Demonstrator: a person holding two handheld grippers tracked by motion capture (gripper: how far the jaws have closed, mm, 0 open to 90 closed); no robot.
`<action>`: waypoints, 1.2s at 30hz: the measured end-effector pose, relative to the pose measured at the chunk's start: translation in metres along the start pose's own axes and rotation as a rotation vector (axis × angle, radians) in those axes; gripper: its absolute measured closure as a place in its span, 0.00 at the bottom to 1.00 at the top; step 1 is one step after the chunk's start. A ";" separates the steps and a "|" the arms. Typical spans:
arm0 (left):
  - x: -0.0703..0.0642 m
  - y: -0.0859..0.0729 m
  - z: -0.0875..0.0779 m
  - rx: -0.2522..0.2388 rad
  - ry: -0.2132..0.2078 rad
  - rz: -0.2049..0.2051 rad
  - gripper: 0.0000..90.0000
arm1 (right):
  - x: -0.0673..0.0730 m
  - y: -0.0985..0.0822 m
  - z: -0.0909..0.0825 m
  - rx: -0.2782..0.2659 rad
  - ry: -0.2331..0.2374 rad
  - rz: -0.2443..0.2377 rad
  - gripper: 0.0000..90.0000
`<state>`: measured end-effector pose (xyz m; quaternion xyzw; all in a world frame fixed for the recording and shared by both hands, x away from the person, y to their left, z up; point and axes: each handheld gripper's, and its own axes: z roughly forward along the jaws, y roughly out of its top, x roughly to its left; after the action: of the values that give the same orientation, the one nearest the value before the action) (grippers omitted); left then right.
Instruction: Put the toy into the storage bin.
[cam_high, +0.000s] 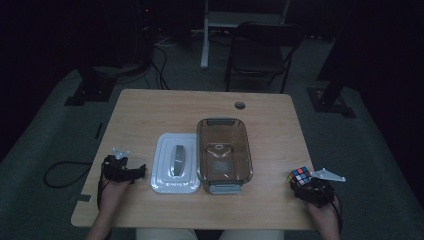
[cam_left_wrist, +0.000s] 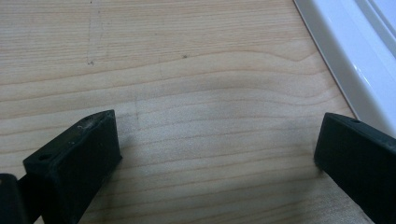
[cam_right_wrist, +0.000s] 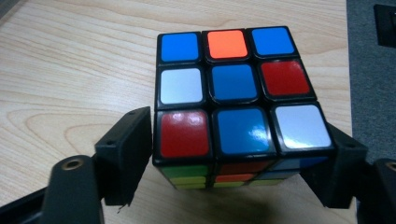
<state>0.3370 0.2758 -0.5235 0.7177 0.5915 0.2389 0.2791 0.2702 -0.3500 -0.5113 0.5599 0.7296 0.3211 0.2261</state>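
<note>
Puzzle cube (cam_right_wrist: 236, 100) squarely between the right gripper (cam_right_wrist: 238, 154) jaws, both pads against its sides, near the table's (cam_high: 150, 107) right edge. Left gripper (cam_left_wrist: 215, 154) wide open, holding nothing, far off.

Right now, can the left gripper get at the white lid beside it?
Probably yes. The left gripper rests open on the table, with the white lid just past one jaw and bare wood between. The right gripper is far off at the puzzle cube.
</note>
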 end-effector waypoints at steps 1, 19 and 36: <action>0.000 0.000 0.000 0.000 0.000 0.000 0.01 | 0.000 0.000 0.000 -0.003 -0.002 0.001 0.29; 0.000 0.000 0.000 0.001 -0.001 0.001 0.01 | 0.008 0.021 -0.008 -0.032 0.034 -0.045 0.38; 0.000 0.000 0.000 0.000 0.000 0.000 0.01 | 0.025 0.062 -0.026 -0.088 0.109 -0.108 0.38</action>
<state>0.3370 0.2757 -0.5235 0.7176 0.5915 0.2390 0.2792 0.2872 -0.3214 -0.4484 0.4911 0.7550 0.3702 0.2276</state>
